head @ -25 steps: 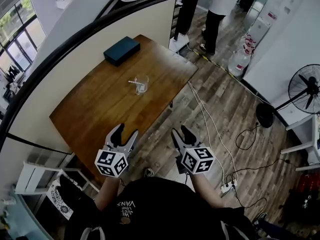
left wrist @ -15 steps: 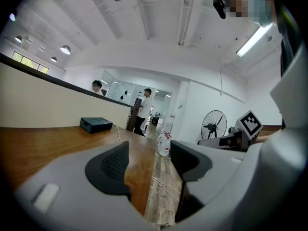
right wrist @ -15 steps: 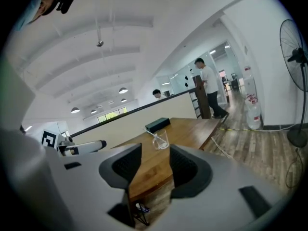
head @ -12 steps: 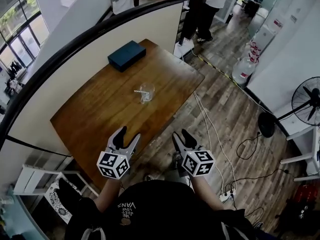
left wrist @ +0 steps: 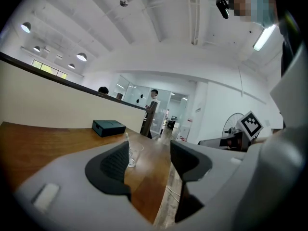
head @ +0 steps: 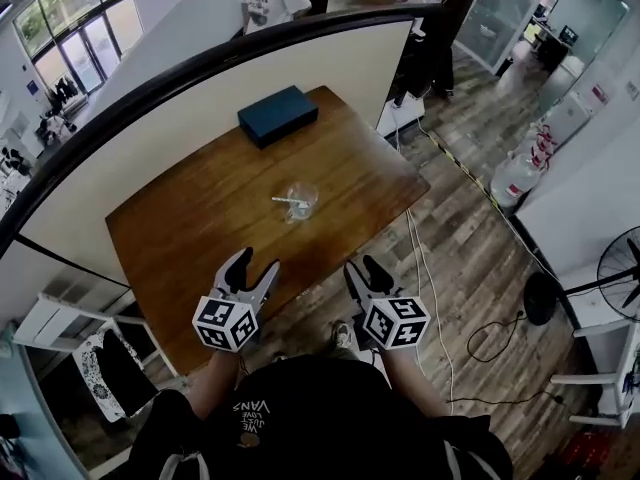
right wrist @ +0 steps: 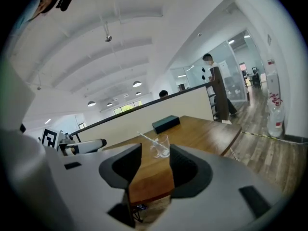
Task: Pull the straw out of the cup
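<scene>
My left claw [head: 252, 266] and right claw [head: 363, 268] hover at the near edge of the worktop [head: 190, 230], jaws apart, nothing between them. The cup [head: 300, 205] stands mid-worktop, well ahead and roughly between the two. Its straw [head: 287, 202] leans over the rim toward my left, so I judge the left claw better placed for the free end.

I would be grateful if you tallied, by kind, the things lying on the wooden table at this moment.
clear cup: 1
straw: 1
dark box: 1
Total: 3
</scene>
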Demonstrator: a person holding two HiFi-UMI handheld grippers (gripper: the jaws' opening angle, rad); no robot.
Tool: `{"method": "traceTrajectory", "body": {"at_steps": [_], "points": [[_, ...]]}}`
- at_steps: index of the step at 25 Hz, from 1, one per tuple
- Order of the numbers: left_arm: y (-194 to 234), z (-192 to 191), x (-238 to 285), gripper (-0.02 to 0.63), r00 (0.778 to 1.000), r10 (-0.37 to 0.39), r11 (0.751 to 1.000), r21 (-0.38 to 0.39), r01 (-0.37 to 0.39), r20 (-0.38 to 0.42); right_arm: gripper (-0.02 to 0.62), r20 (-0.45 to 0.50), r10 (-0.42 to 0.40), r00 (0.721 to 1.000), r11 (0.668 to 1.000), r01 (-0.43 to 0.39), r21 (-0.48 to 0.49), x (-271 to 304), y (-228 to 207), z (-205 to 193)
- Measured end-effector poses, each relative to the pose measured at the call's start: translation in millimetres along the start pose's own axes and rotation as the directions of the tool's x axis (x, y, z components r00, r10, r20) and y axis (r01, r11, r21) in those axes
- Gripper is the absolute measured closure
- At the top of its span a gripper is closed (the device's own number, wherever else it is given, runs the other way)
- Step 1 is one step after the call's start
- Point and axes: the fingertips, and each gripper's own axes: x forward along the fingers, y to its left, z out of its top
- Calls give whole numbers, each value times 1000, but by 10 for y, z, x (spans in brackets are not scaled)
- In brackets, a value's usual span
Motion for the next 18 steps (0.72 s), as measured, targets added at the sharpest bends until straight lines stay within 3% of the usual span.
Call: {"method": "traceTrajectory", "body": {"at_steps": [10,18], "points": [[-97,-72,441,350,988,155,987,-51,-154,17,446,-71,129,989,991,-132,-35,267,-532,193],[-149,-150,697,350,963,270,960,-78,-268,20,446,-135,212,968,974,-220,-49,314,-850,224]]}}
